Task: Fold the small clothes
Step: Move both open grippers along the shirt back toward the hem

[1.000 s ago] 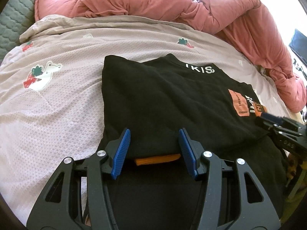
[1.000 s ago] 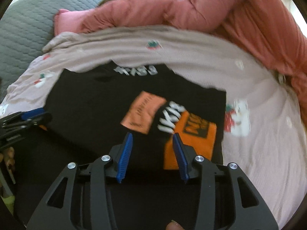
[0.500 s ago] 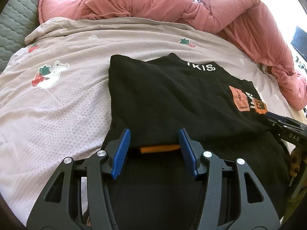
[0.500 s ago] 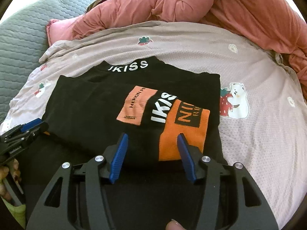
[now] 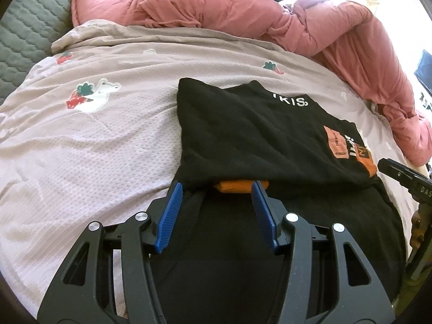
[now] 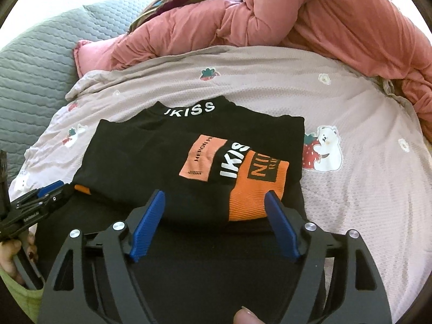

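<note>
Folded black shirt just beyond right gripper

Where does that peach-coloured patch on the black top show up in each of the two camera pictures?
Left wrist view: the peach patch sits far right, small, near the folded black top's right edge.
Right wrist view: the peach patch lies near the middle, just above the blue fingers.
Shared landmark: the white collar lettering.

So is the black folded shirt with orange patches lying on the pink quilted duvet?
No, the shirt lies on the beige printed blanket.
</note>
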Motion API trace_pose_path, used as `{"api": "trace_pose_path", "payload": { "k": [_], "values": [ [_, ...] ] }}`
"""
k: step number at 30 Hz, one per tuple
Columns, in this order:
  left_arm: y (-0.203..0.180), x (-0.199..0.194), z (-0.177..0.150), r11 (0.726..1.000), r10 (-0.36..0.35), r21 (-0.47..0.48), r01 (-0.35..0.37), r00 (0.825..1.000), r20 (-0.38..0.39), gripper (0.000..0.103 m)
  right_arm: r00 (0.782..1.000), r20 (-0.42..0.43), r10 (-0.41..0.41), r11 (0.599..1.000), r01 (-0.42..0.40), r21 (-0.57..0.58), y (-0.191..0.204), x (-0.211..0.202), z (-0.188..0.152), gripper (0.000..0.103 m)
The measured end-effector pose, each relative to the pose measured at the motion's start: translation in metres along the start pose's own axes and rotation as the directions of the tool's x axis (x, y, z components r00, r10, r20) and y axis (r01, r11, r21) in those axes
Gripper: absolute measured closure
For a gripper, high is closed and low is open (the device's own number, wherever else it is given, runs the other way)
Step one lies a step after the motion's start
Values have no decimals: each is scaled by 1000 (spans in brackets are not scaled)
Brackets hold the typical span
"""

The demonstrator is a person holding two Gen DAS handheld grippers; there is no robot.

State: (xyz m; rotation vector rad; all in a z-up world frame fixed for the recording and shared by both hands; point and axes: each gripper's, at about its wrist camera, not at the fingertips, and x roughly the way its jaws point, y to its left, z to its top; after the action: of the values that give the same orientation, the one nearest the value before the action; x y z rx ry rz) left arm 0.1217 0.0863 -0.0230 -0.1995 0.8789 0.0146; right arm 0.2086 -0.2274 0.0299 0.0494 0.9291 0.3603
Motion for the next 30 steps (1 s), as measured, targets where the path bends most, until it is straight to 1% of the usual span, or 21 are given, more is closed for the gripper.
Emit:
{"api": "trace_pose_path", "payload": {
  "k": [5,6,7,8,12,17,19,21,22,26,28,30],
  "values": [
    [-1,-11,-4,1000,11,4,-11,1000,6,58,1000,16,10,1000,-10,-9,2,-10,0,26],
    [-1,-12,-4,1000,14,5,-14,1000,7,55,1000,19,11,1000,-11,-11,2,-12,0,25],
    [-2,-15,-4,1000,19,7,-20,1000,10,49,1000,22,11,1000,-10,-13,2,-14,-1,20],
    [-2,-17,-4,1000,22,6,-22,1000,13,47,999,31,9,1000,-8,-14,2,-17,-1,14],
    [-6,-27,-4,1000,24,9,-24,999,31,45,999,52,13,1000,-12,-17,2,-27,-1,14],
    [-12,-41,-2,1000,17,13,-17,998,57,34,998,65,6,1000,-5,-25,0,-38,-1,14],
    [-14,-46,-1,1000,18,16,-19,998,68,26,997,73,5,1000,-3,-23,-2,-44,-1,14],
    [-16,-52,-1,1000,19,18,-21,997,77,24,997,82,0,1000,2,-22,-5,-50,-1,14],
    [-17,-55,-1,1000,22,19,-23,996,82,19,996,86,-3,1000,5,-20,-6,-52,-1,14],
    [-19,-69,-2,999,31,27,-34,994,107,17,995,104,-12,1000,14,-17,-10,-64,-2,13],
    [-19,-74,-2,999,37,27,-40,992,117,12,994,107,-17,1000,18,-13,-12,-69,-3,13],
    [-19,-81,-3,999,38,25,-42,991,128,11,994,112,-20,1000,22,-15,-13,-73,-3,13]
  ]
}}
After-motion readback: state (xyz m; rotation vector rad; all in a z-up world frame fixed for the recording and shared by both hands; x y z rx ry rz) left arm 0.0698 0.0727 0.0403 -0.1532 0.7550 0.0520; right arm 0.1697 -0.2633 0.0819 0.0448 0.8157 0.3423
